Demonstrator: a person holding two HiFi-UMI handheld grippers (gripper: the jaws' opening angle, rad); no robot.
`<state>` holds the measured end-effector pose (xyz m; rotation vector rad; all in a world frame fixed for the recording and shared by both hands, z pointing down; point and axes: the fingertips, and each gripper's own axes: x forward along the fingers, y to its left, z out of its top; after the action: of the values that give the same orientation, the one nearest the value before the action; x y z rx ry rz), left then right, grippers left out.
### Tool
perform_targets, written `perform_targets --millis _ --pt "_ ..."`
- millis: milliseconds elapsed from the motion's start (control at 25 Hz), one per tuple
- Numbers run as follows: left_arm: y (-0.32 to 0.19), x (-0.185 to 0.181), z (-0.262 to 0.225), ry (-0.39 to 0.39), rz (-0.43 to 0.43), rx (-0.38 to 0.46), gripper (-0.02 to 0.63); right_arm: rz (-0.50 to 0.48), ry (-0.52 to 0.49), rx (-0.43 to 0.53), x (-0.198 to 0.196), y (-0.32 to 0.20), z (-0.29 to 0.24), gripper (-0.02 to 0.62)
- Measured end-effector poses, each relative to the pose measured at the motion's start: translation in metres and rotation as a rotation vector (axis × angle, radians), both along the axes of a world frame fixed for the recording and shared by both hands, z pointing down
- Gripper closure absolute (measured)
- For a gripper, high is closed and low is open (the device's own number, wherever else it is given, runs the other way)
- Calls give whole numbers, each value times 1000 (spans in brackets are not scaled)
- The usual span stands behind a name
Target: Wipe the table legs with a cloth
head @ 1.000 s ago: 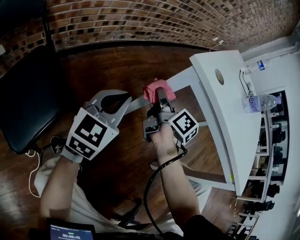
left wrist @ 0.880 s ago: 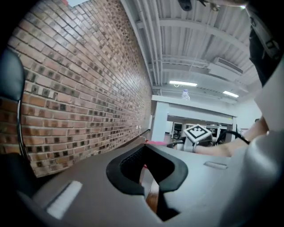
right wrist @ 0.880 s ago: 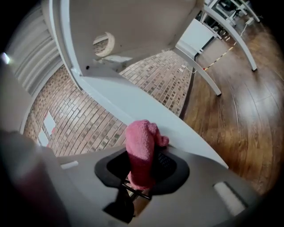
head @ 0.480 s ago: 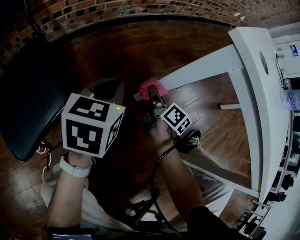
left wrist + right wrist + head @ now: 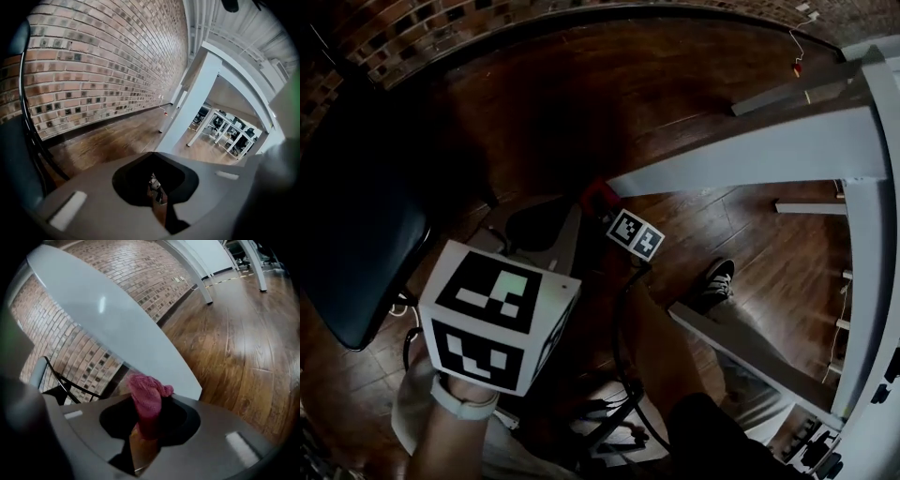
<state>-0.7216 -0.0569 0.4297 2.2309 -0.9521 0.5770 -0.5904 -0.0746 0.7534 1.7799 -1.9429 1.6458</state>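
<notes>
The right tongs (image 5: 143,425) were clamped on the pink cloth (image 5: 146,397), pressing it against the desk leg (image 5: 117,329) at frame centre for wiping. The left tongs (image 5: 157,199), closed and empty, hung aside at lower left.

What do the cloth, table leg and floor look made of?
Cloth: pink, fuzzy looped weave, likely terry or microfibre.
Table leg: smooth pale grey, soft sheen, probably painted metal.
Floor: dark glossy planks with grain, wood or laminate.
</notes>
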Motion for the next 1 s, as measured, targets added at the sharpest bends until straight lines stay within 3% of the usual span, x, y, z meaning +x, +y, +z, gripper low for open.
perform_targets --millis 320,520,760,1000 --pt "13 20 14 -45 89 -15 606 -50 119 -202 13 18 91 494" --pt "14 26 14 -56 113 -10 606 52 176 -368 56 48 125 494" --pt "15 25 23 -77 126 -19 606 64 132 -266 61 30 104 495" --pt "11 32 9 -54 148 29 606 32 127 -132 70 15 34 495"
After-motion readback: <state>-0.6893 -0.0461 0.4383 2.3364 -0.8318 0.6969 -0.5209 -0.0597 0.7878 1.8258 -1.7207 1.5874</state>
